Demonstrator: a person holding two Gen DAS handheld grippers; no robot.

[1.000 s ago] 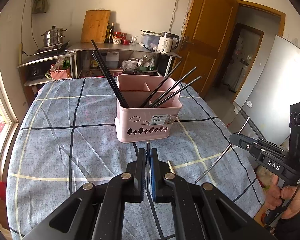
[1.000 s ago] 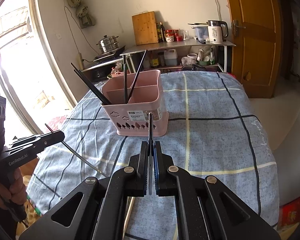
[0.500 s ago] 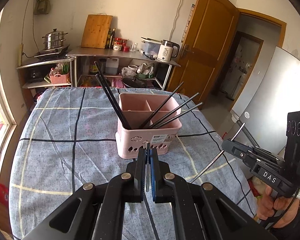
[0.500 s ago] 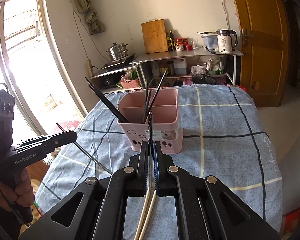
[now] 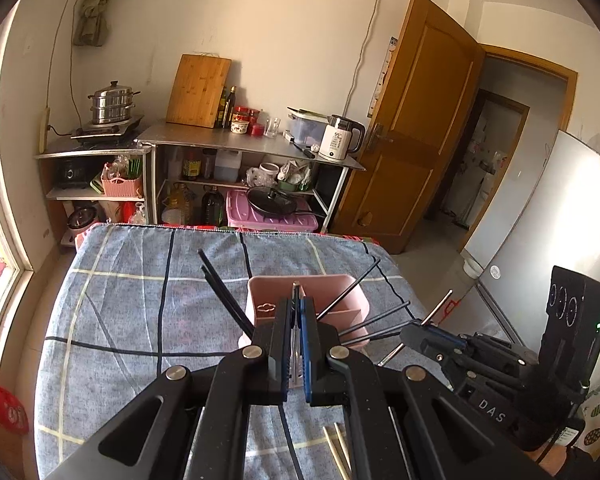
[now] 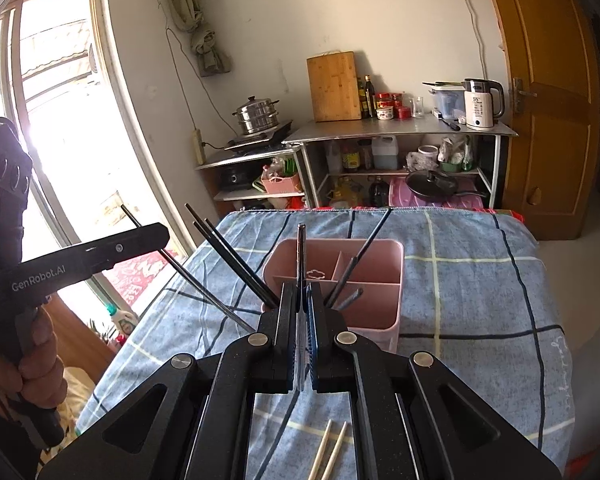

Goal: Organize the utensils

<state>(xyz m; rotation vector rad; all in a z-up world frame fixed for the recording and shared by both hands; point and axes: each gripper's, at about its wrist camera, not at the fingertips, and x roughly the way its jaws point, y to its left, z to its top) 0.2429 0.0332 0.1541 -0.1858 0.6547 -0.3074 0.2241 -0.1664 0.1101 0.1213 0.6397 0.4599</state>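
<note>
Left gripper (image 5: pixel 296 332) raised over the near edge of the pink utensil basket (image 5: pixel 342 284), jaws clamped on a thin metal chopstick (image 5: pixel 295 290) whose tip projects forward above the basket opening. Right gripper (image 6: pixel 303 320) likewise above the basket's (image 6: pixel 384 276) near wall, jaws closed tight on a second metal chopstick (image 6: pixel 301 256) pointing up and forward over the left front compartment. Basket standing upright on the blue checked tablecloth (image 5: pixel 120 312), divided into compartments. Black chopsticks (image 6: pixel 236 260) leaning out to the left from one compartment; further dark chopsticks (image 6: pixel 360 260) leaning right from the partitioned side. Two pale wooden chopsticks (image 6: pixel 330 454) lying flat on the cloth, side by side, on the near side of the basket below the right gripper. In the right wrist view, left gripper body (image 6: pixel 88 258) visible at left, with its chopstick crossing diagonally beneath. Kitchen shelf (image 5: pixel 252 148) with kettle (image 5: pixel 340 138) and cutting board (image 5: pixel 198 90) behind the table.
</note>
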